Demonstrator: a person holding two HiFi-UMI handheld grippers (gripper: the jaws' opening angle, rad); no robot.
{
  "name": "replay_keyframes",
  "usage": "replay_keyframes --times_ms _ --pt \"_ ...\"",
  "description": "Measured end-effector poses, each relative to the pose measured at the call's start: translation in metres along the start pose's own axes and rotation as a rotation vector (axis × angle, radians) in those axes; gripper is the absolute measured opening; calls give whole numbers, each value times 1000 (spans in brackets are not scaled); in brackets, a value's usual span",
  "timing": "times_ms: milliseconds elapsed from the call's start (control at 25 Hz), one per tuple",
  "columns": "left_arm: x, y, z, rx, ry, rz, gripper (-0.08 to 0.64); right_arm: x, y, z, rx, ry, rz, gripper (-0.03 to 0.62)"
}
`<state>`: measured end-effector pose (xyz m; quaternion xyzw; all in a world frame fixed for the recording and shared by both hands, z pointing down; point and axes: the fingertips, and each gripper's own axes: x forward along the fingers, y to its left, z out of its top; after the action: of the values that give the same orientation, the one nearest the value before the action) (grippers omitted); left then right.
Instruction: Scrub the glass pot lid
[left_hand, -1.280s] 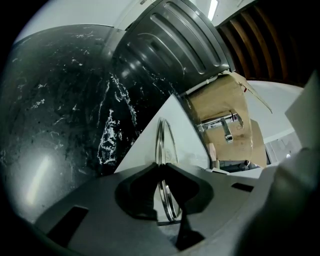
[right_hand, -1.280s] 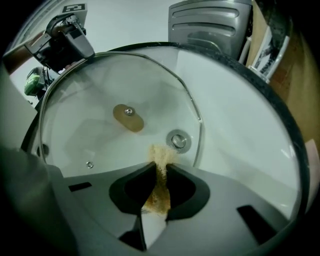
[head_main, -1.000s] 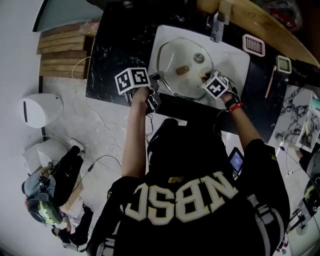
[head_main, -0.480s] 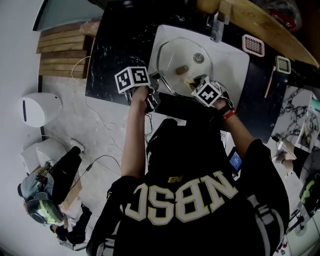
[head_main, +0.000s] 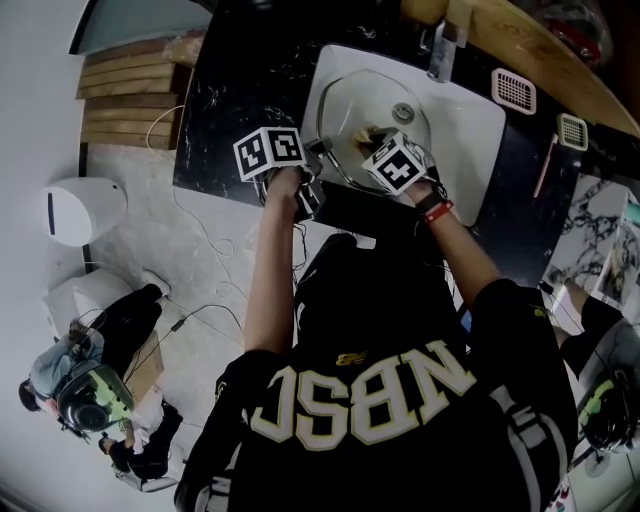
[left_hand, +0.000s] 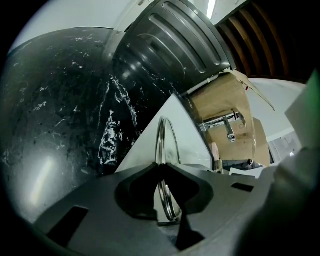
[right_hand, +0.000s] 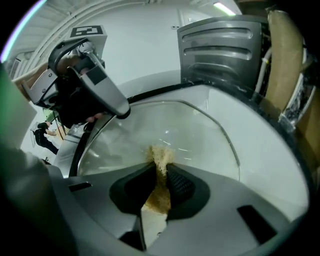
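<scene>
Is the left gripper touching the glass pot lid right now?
Touching. In the left gripper view the left gripper pinches the glass pot lid by its metal rim, both jaws pressed on it.

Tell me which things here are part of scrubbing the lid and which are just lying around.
In the job: glass pot lid, gripped at its rim by the left tool; tan scrub pad in the right tool; white sink.
Lying about: wooden slats, white domed container on the floor, small white grille on the counter.

Clear, steel-rimmed glass pot lid (head_main: 358, 100) tilted inside white sink (head_main: 472, 112)
</scene>
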<state>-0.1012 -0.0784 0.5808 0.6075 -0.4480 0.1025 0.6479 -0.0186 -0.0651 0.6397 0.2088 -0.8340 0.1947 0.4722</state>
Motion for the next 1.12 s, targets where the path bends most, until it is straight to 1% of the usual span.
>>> replay_keyframes --times_ms 80,280,440,680,920,1120 --pt "0 0 0 -3 1 2 67 4 -5 8 10 -24 -20 69" --pt "-1 1 0 -6 2 5 67 16 -26 23 42 -79 -39 71" --pt "0 0 0 0 1 10 69 27 -49 27 62 -96 -68 72" --pt "-2 0 2 -26 -9 -6 72 39 -89 21 73 -65 -159 61" --pt "-1 0 1 -33 -5 -6 74 42 -118 -1 93 -22 -183 61" --pt "-1 1 1 -34 -2 -11 74 34 -131 -29 91 38 -216 61"
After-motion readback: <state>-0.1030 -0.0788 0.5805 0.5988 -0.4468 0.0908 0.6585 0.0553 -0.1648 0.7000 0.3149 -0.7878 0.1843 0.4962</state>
